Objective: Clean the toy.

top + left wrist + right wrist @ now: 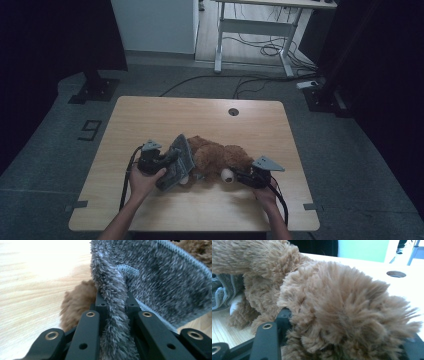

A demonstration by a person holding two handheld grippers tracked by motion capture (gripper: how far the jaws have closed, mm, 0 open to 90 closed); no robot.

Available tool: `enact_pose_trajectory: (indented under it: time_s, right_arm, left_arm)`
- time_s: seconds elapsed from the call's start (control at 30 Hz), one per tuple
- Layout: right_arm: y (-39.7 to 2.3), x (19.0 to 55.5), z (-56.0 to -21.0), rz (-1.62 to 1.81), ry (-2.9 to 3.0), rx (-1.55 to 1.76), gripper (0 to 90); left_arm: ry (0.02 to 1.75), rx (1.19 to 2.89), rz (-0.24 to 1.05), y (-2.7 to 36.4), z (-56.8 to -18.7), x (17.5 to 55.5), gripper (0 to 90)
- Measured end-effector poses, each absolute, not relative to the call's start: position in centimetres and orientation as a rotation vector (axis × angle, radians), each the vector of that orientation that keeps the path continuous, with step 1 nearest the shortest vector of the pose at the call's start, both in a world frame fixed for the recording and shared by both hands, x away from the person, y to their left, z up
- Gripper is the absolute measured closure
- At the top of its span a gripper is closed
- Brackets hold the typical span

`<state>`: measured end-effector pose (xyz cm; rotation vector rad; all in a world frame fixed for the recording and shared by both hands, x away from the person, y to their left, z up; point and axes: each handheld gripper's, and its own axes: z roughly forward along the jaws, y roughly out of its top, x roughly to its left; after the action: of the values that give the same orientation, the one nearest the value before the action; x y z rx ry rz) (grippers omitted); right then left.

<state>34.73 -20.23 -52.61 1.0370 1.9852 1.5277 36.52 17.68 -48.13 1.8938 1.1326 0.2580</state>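
A brown plush bear (215, 155) lies on the wooden table (200, 115), near its front middle. A grey fuzzy cloth (181, 161) rests against the bear's left side. My left gripper (172, 160) is shut on a fold of this cloth (162, 282), its jaws (116, 300) pinching the pile, with brown fur (77, 302) just behind. My right gripper (239, 175) meets the bear from the right. In the right gripper view a rounded furry part of the bear (337, 302) fills the gap between the jaws (347, 330), and fur hides the right jaw tip.
A round cable hole (233, 111) sits in the table's far middle. Beyond the table lie floor cables and a white desk frame (255, 25). Dark stands flank the table at left (95, 87) and right (325, 95).
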Motion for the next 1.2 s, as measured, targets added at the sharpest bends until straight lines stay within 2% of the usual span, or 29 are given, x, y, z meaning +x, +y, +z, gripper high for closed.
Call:
enact_pose_trajectory:
  time_s: [0.2, 0.4, 0.5, 0.6, 0.7, 0.77, 0.93, 1.0, 1.2]
  right_arm:
    - [-20.5, 35.0, -52.7, 1.544, 1.972, 1.058, 39.2]
    - [-20.3, 34.7, -52.7, 1.535, 1.963, 1.054, 39.2]
    - [-20.3, 34.6, -52.7, 1.534, 1.962, 1.045, 39.1]
    - [-20.4, 34.6, -52.7, 1.533, 1.962, 1.044, 39.1]
    - [-20.4, 34.6, -52.9, 1.536, 1.96, 1.038, 39.1]
    - [-20.4, 34.5, -52.9, 1.536, 1.961, 1.03, 39.1]
    - [-20.4, 34.5, -52.9, 1.536, 1.959, 1.038, 39.2]
    - [-20.4, 34.4, -52.9, 1.535, 1.959, 1.036, 39.2]
    - [-20.4, 34.5, -53.0, 1.543, 1.958, 1.036, 39.2]
  left_arm:
    - [1.054, 1.864, 0.273, 15.6, -45.1, 36.9, 78.6]
    - [0.935, 1.917, 0.276, 9.4, -42.1, 38.0, 78.5]
    - [0.925, 1.98, 0.271, 6.3, -42.3, 39.0, 78.4]
    - [0.95, 2.069, 0.332, 4.5, -44.0, 39.9, 78.6]
    - [0.972, 2.029, 0.279, 5.8, -44.6, 40.1, 78.9]
    - [0.978, 2.034, 0.294, 6.4, -44.5, 40.0, 78.9]
    - [1.072, 2.077, 0.455, 10.9, -44.3, 39.4, 78.9]
    - [1.104, 2.084, 0.483, 12.4, -44.9, 39.2, 78.9]
    - [1.179, 2.001, 0.426, 16.3, -47.2, 37.8, 78.9]
